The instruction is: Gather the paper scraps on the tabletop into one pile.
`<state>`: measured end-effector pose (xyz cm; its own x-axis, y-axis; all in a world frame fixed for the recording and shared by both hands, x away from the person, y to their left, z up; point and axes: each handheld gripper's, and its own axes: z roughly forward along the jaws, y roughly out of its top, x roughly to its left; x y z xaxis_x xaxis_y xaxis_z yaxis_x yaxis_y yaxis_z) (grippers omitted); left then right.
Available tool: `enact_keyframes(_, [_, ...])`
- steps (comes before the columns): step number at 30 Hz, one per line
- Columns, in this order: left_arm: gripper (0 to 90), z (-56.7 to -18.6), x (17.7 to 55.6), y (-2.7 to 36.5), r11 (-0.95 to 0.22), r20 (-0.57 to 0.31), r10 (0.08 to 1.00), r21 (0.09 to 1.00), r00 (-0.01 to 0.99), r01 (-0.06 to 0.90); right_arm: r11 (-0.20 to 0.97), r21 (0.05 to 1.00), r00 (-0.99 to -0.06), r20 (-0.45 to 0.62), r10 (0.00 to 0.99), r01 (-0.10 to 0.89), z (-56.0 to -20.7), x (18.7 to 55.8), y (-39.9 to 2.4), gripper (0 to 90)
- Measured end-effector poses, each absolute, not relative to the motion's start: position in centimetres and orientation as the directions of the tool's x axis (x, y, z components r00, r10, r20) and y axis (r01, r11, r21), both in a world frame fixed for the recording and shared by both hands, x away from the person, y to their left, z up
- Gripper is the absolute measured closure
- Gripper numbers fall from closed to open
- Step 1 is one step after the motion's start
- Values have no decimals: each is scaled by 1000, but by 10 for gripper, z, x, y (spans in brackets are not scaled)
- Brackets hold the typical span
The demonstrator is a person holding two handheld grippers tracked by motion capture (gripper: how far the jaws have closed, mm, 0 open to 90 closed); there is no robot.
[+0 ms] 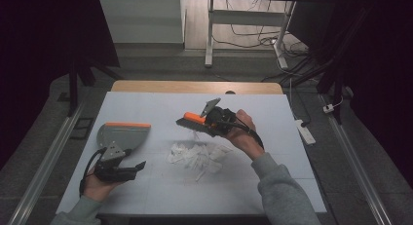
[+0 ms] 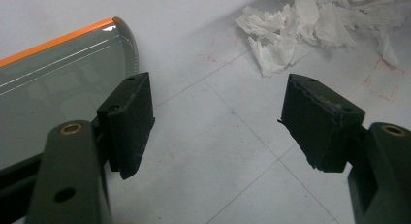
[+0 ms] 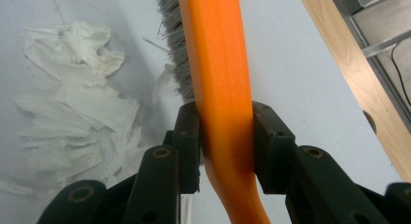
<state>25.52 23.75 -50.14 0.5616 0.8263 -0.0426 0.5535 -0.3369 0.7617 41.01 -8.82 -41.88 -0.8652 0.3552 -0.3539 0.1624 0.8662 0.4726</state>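
Observation:
An orange-handled brush point(image 1: 191, 120) with grey bristles hangs above the white table, and my right gripper point(image 1: 214, 119) is shut on its handle point(image 3: 220, 83). Under and beside the brush lies a pile of torn white paper scraps point(image 1: 197, 154) point(image 3: 77, 107). A grey dustpan point(image 1: 122, 135) with an orange edge lies flat at the left point(image 2: 53, 83). My left gripper point(image 1: 138, 166) rests low on the table just in front of the dustpan. Its jaws stand open with bare table between them point(image 2: 215, 122). The scraps point(image 2: 320, 25) lie beyond its right jaw.
The white table top point(image 1: 272, 176) ends in a wooden strip point(image 1: 195, 86) at the far edge. Beyond it stand a desk frame point(image 1: 210, 35) and floor cables. A power strip point(image 1: 306, 132) lies off the table's right side.

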Motion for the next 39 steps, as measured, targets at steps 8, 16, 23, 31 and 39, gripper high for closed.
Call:
enact_keyframes(8, [284,-502,255,239,-332,-41,832,762,553,556,835,514,-860,-320,398,196,-422,404,-99,669])
enact_keyframes(16, [285,-502,256,240,-332,-40,835,760,550,559,838,499,-877,-272,395,222,-411,390,-109,669])
enact_keyframes(23, [285,-502,255,241,-324,-41,840,763,541,560,830,497,-886,-227,405,252,-400,376,-105,669])
enact_keyframes(31, [285,-501,255,241,-327,-37,840,763,542,558,889,378,-899,-240,365,260,-411,364,-87,668])
enact_keyframes(39, [285,-499,253,244,-314,-36,847,771,531,554,773,497,-867,-77,492,394,-419,365,-58,669])
